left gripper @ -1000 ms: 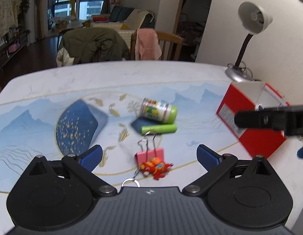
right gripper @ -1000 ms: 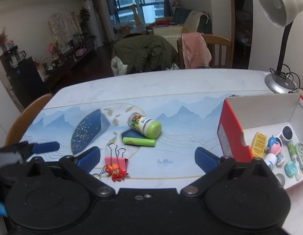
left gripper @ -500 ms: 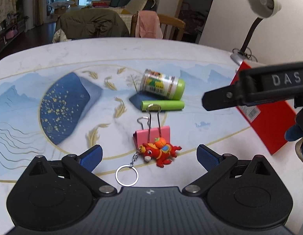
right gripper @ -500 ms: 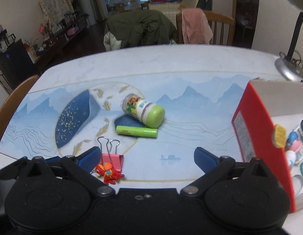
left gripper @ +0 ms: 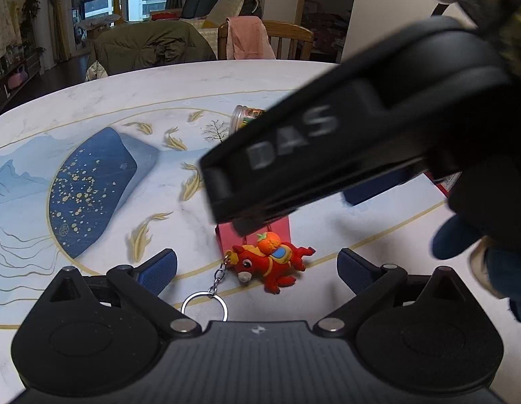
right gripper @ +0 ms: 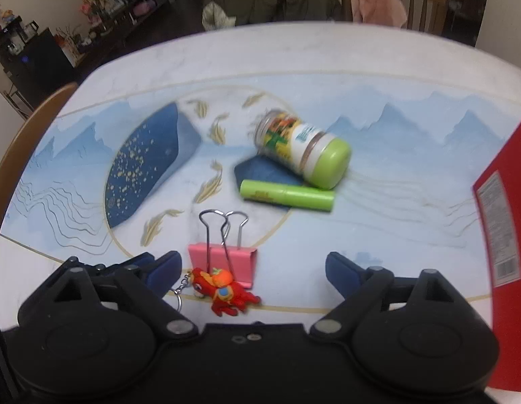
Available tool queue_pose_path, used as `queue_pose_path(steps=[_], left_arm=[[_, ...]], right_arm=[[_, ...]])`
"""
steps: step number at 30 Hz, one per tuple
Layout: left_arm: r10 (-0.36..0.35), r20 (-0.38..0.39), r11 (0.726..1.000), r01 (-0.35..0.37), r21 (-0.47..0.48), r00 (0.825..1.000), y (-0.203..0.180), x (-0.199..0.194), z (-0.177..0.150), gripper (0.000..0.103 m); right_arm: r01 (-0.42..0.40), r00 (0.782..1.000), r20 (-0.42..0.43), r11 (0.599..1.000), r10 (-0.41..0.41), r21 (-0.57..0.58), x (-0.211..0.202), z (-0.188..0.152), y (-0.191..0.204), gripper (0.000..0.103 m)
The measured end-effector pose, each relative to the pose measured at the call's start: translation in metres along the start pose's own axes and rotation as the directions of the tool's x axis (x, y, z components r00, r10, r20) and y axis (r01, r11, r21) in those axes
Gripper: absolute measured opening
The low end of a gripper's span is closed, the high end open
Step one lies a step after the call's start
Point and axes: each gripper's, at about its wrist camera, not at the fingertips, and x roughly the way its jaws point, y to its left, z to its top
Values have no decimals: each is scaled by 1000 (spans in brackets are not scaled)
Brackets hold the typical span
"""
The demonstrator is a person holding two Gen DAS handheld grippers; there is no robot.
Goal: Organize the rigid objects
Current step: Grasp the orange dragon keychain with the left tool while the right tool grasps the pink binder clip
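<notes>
A red toy keychain (left gripper: 272, 264) with a metal ring (left gripper: 204, 305) lies on the table against a pink binder clip (left gripper: 226, 237); both also show in the right wrist view, keychain (right gripper: 225, 291) and clip (right gripper: 223, 262). My left gripper (left gripper: 257, 269) is open, its fingers on either side of the keychain. My right gripper (right gripper: 253, 271) is open above the clip and keychain; its black body crosses the left wrist view (left gripper: 344, 148). A green-capped bottle (right gripper: 304, 153) and a green tube (right gripper: 287, 195) lie farther back.
A red box (right gripper: 506, 235) stands at the right table edge. The table (right gripper: 294, 50) has a blue mountain-print mat. Chairs draped with coats (left gripper: 152, 43) stand beyond the far edge. A wooden chair back (right gripper: 21, 141) is at the left.
My right gripper has swung left and down over the clip and keychain, now blocking much of the left wrist view. My left gripper has closed in on the keychain. Both stay open.
</notes>
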Motion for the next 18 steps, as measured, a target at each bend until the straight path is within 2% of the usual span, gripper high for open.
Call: queue_pose_path(steps=[3,8,13,15,18], left_arm=[[-4,-5,1000,4,8,1000,-2,2,-2,94],[-4,-21,1000,4,10,1000,-4,6,-5,89],[7,-11,1000,-7,28,1000,-9,5,-7,79],[18,-9,999,-18,32,1000,-10,4,-9,72],[22,-6,999,-22,32,1000,-10,2,-9,64]], right_arm=[[-11,1000,-26,1000,12,12,8,2,1,86],[-28,998,-50,998,31,48,17,8,2,83],[-25,997,-69,999,27,36,23,10,8,80],[-14,997,-79,1000,16,20,26,10,12,79],[2,996,-92,1000,-1,10,30,10,15,73]])
